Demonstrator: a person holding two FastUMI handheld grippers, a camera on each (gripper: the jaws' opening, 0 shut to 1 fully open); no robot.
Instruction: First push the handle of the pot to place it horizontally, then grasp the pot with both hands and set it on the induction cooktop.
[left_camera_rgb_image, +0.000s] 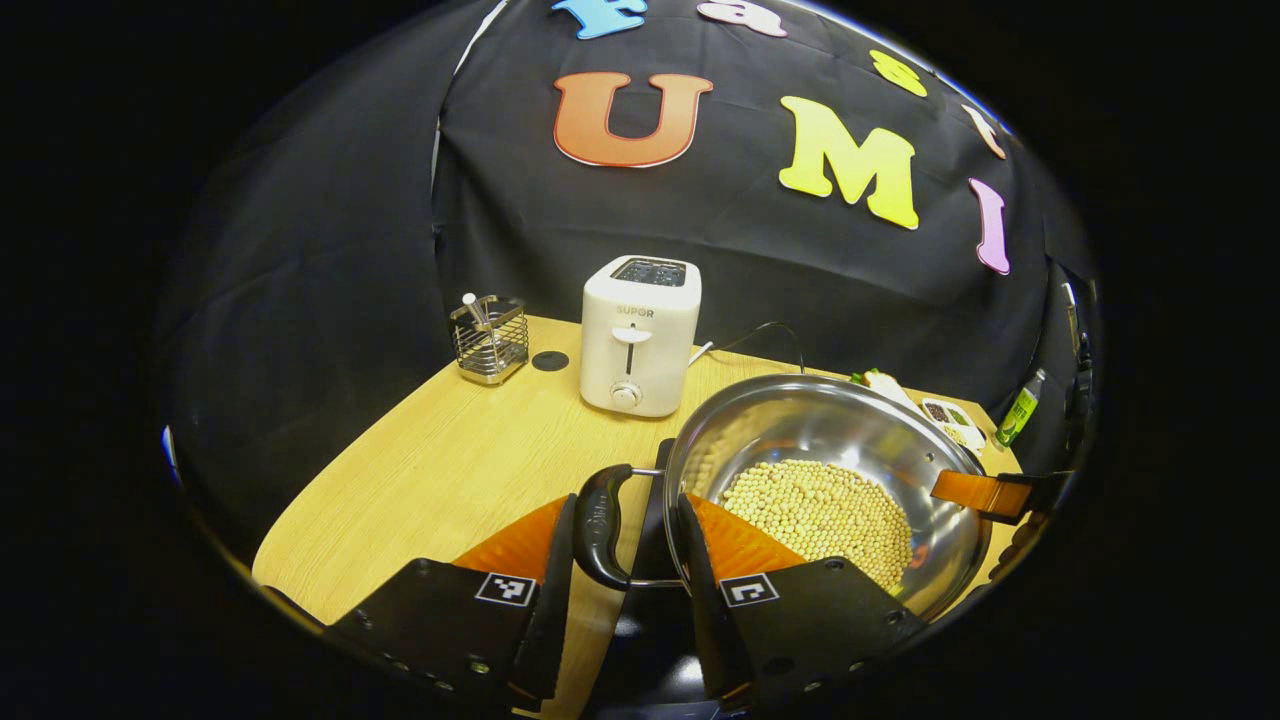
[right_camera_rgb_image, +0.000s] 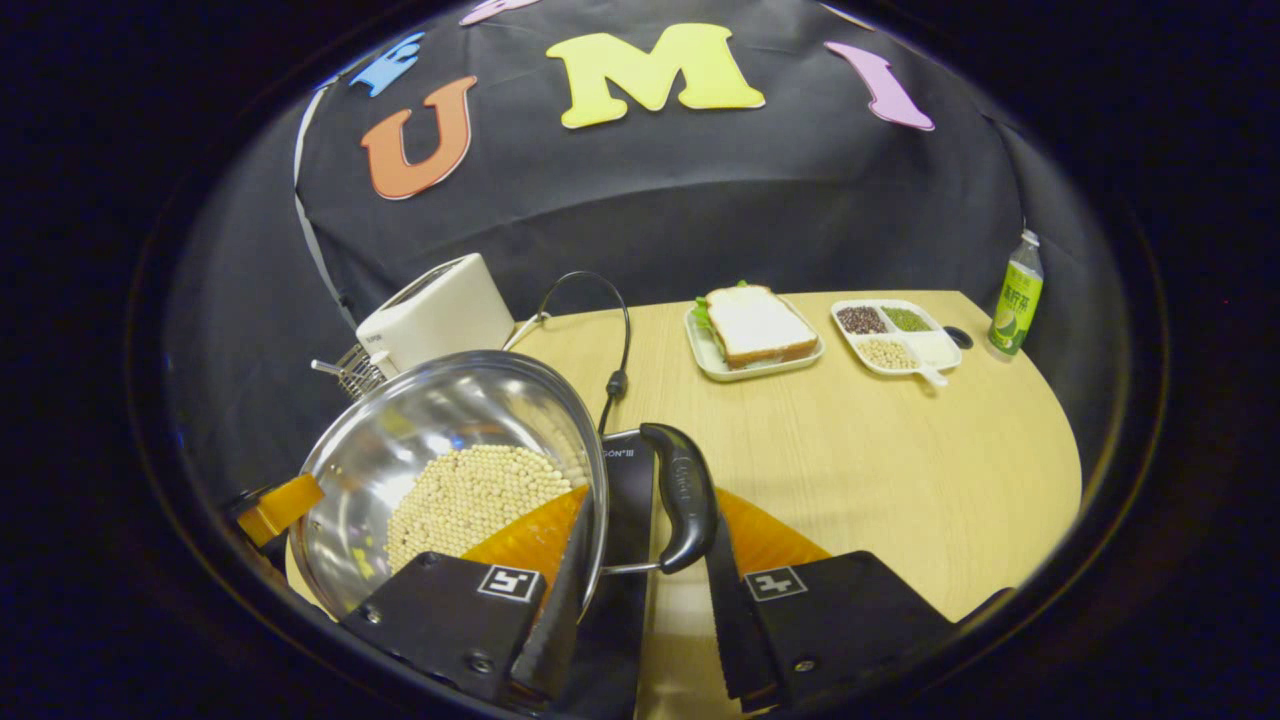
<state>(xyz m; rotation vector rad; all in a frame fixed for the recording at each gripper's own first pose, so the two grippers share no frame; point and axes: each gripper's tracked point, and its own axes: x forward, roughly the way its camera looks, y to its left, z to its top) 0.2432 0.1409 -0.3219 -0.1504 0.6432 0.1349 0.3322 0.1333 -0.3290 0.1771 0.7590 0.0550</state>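
Two grips | your left gripper (left_camera_rgb_image: 628, 540) fingers straddle one pot (left_camera_rgb_image: 830, 480) handle (left_camera_rgb_image: 598, 525), contact unclear | right gripper (right_camera_rgb_image: 645, 570) likewise | pot above cooktop (right_camera_rgb_image: 625, 480), near the bench (right_camera_rgb_image: 900, 470) front edge

My toaster (left_camera_rgb_image: 640, 335) carries the brand word "SUPOR" in grey letters on its front face, just above the lever slot, plain to read in the left gripper view. On the dark cooktop (right_camera_rgb_image: 628, 470) beside the pot handle, the right gripper view shows a small pale mark ending in what looks like "ON", too partial to read whole. The embossed mark on the pot handle (right_camera_rgb_image: 683, 492) is too small to make out.
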